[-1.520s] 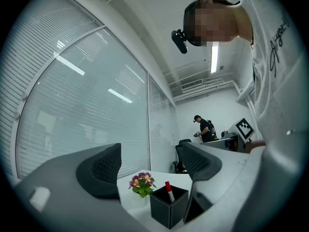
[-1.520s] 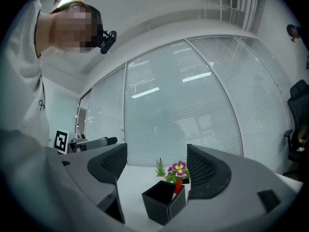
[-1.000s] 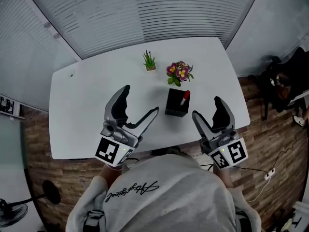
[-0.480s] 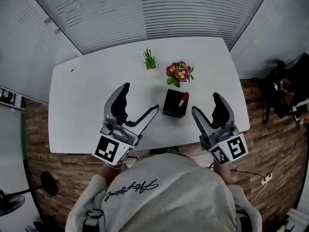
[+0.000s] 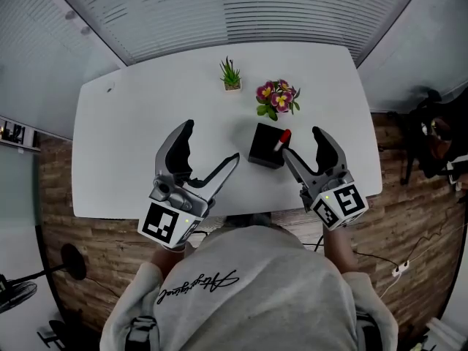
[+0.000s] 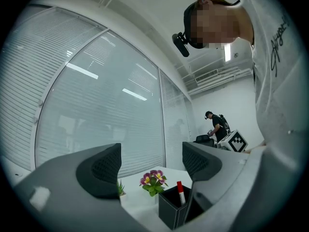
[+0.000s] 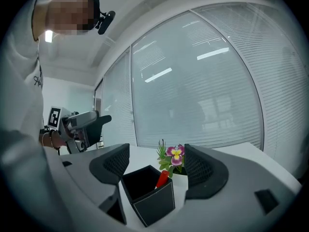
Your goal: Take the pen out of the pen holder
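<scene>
risk: a jaw clips the black pen holder (image 5: 262, 148) rim and tips it; red-capped pen (image 5: 282, 138) leans inside, right gripper (image 5: 301, 142) jaws apart, just narrowing on nothing, left gripper (image 5: 212, 142) open too.

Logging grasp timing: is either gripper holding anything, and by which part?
Nothing held. Left gripper open; right gripper, just closing slightly, jaws apart and empty, short of the pen.

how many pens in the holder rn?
1: a red-capped pen leans in the black pen holder, on its right side in the head view. The holder's bottom is out of sight, so a shorter one may be hidden.
</scene>
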